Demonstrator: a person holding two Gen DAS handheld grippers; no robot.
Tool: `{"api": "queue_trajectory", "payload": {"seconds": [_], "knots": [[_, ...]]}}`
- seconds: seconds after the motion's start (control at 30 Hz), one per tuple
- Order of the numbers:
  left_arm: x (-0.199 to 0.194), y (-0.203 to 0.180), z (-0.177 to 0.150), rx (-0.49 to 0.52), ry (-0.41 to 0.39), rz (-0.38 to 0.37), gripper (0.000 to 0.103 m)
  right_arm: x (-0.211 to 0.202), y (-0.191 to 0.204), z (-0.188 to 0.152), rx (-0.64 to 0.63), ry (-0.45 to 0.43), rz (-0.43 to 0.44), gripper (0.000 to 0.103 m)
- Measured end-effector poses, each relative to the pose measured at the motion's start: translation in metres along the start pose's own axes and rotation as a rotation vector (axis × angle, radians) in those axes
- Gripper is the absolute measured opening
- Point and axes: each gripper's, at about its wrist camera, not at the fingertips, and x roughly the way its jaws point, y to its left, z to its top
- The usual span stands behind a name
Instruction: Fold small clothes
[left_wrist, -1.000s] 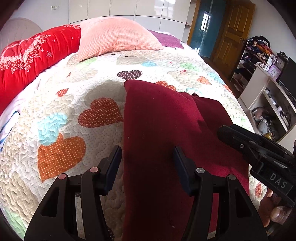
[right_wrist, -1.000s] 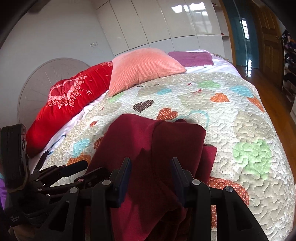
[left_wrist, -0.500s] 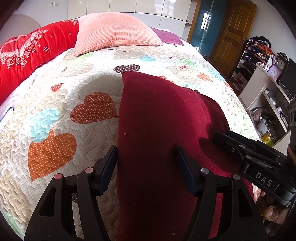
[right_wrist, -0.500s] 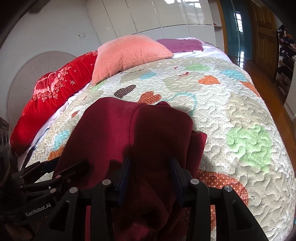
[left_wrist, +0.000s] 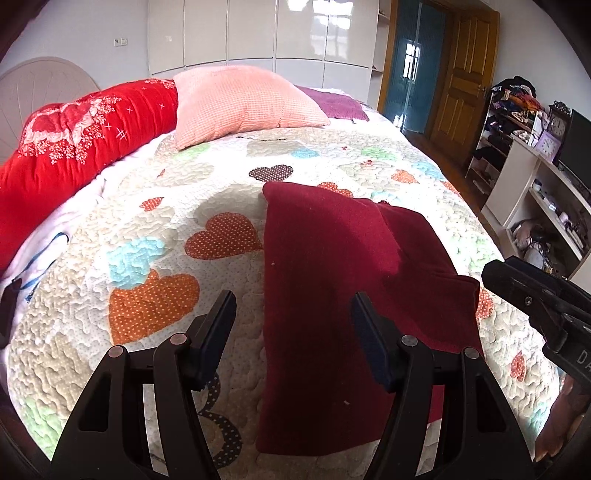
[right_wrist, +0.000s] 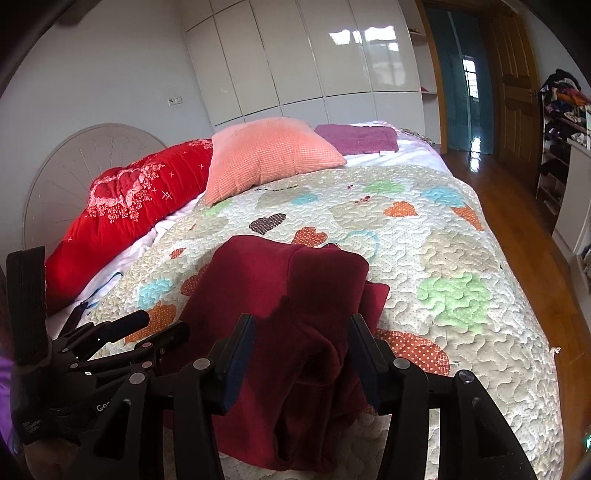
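Hovering nearest the cameras, the left gripper and the right gripper both stand with jaws wide apart and nothing between them, above the near end of the dark red garment. The garment lies on the heart-patterned quilt, already folded lengthwise into a long strip running away from the near edge, its left edge straight. On its right side the layers sit uneven and bunched near the right gripper, so I judge the fold partly done: tidying and a crosswise fold seem left. Farther off rest a pink pillow and a red duvet.
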Motion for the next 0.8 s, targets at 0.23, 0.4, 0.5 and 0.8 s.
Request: {"api": "queue_trajectory", "payload": {"seconds": [0.23,0.4,0.5,0.8], "knots": [[-0.030,0.004,-0.003,-0.010,-0.100,0.022,0.065,-0.009,0.003,-0.007,0.012,-0.001,0.012,0.057],[-0.040,0.003,-0.005,-0.007,-0.131,0.036,0.065,-0.014,0.013,-0.009,-0.017,-0.005,0.023,0.058],[-0.042,0.003,-0.007,-0.010,-0.137,0.038,0.065,-0.016,0.016,-0.011,-0.024,-0.008,0.028,0.062],[-0.041,0.002,-0.010,-0.011,-0.128,0.046,0.065,-0.012,0.019,-0.013,-0.033,0.004,0.014,0.063]]}}
